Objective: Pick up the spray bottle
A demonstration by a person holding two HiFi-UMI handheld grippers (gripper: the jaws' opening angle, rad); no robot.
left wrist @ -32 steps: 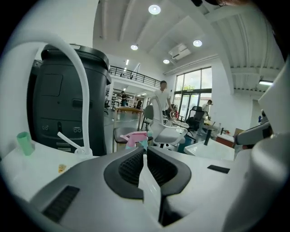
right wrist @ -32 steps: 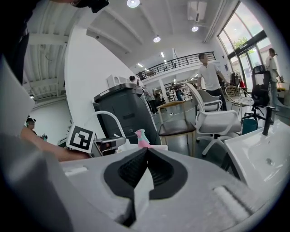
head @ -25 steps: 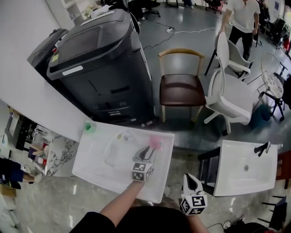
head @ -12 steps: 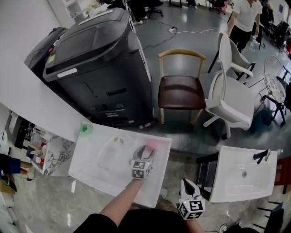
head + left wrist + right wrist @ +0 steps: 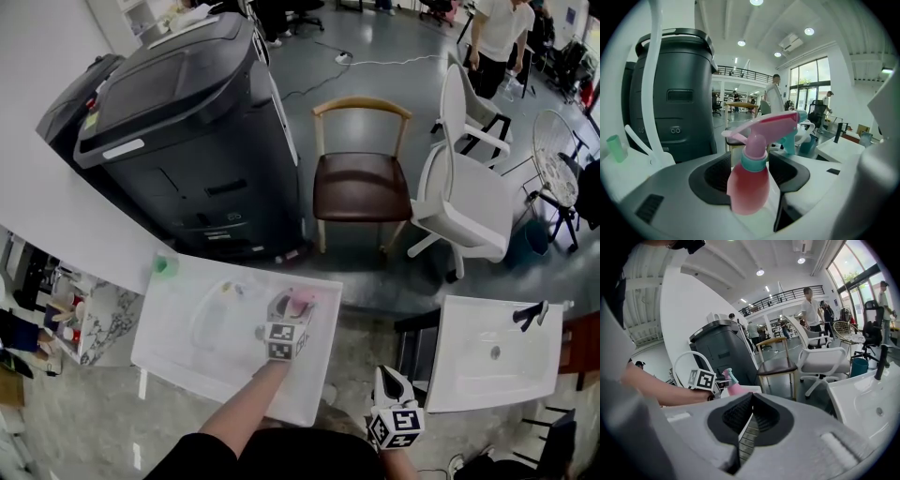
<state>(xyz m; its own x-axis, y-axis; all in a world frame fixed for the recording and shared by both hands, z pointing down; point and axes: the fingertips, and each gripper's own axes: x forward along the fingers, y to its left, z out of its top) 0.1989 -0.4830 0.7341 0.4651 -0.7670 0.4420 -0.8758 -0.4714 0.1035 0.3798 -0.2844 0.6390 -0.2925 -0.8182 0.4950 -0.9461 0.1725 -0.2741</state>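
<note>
Pink spray bottle [image 5: 748, 185] stands within outstretched left claw [image 5: 751, 169], jaws just opened.

Bottle [image 5: 748, 185]: pink translucent body, teal collar, pink spray head, teal tip. Stood upright on white basin top [image 5: 178, 361], near far right corner.

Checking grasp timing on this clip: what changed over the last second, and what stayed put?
The left gripper moved forward onto the spray bottle, its fingers have just been opening, and the bottle now stands between them, not gripped. Unchanged: bottle upright on the white basin; right gripper shut, low beside the person.
</note>
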